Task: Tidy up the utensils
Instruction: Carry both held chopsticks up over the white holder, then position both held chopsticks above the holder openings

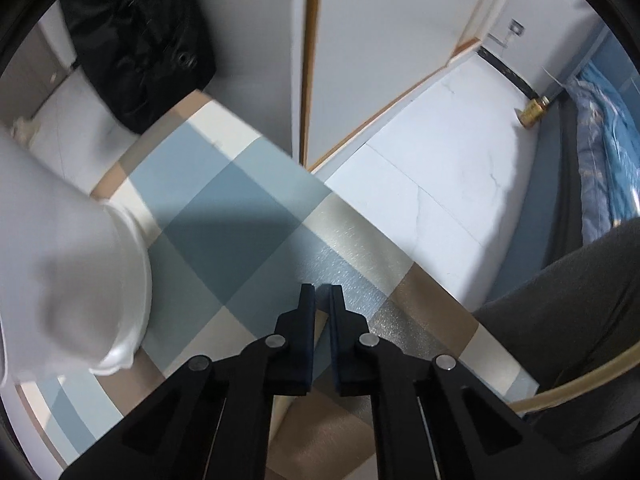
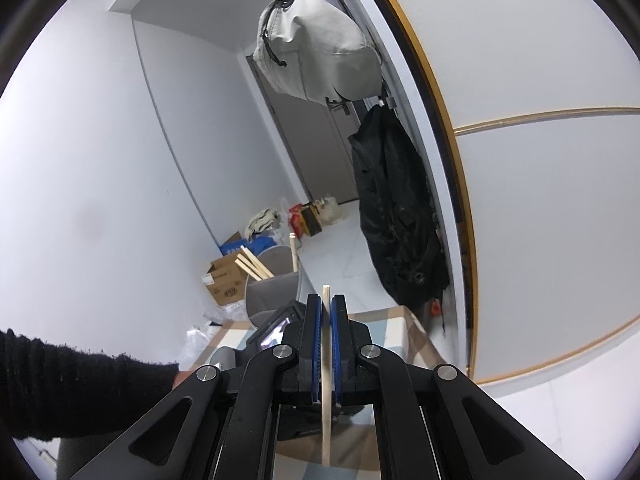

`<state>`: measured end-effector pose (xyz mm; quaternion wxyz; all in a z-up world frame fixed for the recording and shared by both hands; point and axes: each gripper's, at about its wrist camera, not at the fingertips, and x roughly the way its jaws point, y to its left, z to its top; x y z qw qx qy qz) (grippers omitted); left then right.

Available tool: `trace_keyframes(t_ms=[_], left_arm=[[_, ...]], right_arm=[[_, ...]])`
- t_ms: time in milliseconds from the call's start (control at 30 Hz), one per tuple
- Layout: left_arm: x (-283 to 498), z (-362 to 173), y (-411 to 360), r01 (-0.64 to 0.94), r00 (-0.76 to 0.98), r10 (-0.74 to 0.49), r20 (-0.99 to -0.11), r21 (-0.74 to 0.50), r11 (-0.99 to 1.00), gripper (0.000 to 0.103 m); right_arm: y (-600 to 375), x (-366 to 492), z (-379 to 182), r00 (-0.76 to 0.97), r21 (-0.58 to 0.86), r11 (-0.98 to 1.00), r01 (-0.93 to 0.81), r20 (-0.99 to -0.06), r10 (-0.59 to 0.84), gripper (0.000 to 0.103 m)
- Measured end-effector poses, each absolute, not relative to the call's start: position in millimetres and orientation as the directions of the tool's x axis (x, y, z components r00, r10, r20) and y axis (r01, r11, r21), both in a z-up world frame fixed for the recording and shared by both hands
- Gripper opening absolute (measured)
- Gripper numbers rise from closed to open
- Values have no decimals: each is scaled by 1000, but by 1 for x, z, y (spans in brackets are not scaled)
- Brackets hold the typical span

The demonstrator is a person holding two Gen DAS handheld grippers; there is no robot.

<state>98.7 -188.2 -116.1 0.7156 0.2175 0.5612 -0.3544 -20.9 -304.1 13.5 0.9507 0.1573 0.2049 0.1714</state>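
My right gripper (image 2: 326, 300) is shut on a pale wooden chopstick (image 2: 326, 360) that runs lengthwise between the blue pads, its tip just past the fingertips. It is held up in the air above the checked tablecloth (image 2: 384, 332). My left gripper (image 1: 322, 294) hangs over the checked tablecloth (image 1: 224, 216) with its jaws nearly closed and nothing between them. A white cylindrical container (image 1: 120, 280) stands on the cloth to the left of the left gripper, blurred and close to the lens. My other hand-held device (image 2: 276, 328) shows below the right gripper.
A black bag (image 1: 136, 40) hangs on the wall behind the table; it also shows in the right wrist view (image 2: 400, 216). A grey bag (image 2: 316, 40) hangs above. A grey bin with wooden sticks (image 2: 272, 280), cardboard boxes (image 2: 224, 276), white floor (image 1: 440, 168), a bed (image 1: 604, 152).
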Motion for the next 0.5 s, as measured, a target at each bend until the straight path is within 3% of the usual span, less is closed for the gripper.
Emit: trace_keyframes(t_ms=[167,400,467,500], left_arm=[[97,-118,-171,696,107,-237,-965,-97,711,2],[104,-102,-135,550,97,-302,-948,-202,811,2],[99,-101,-134,567,116,-260,-959,-151,810,15],[97,-101,-134,578,115,-261,-959,-149,802,27]], right_arm=[[-304,-21,13,857,369,891,-263,-335,392,4],[-301,-23,15,856,372,887,-274,-326,401,4],[-299,-23,15,855,368,887,-279,-326,404,4],[-298,-24,16,854,367,887,-281,-326,405,4]])
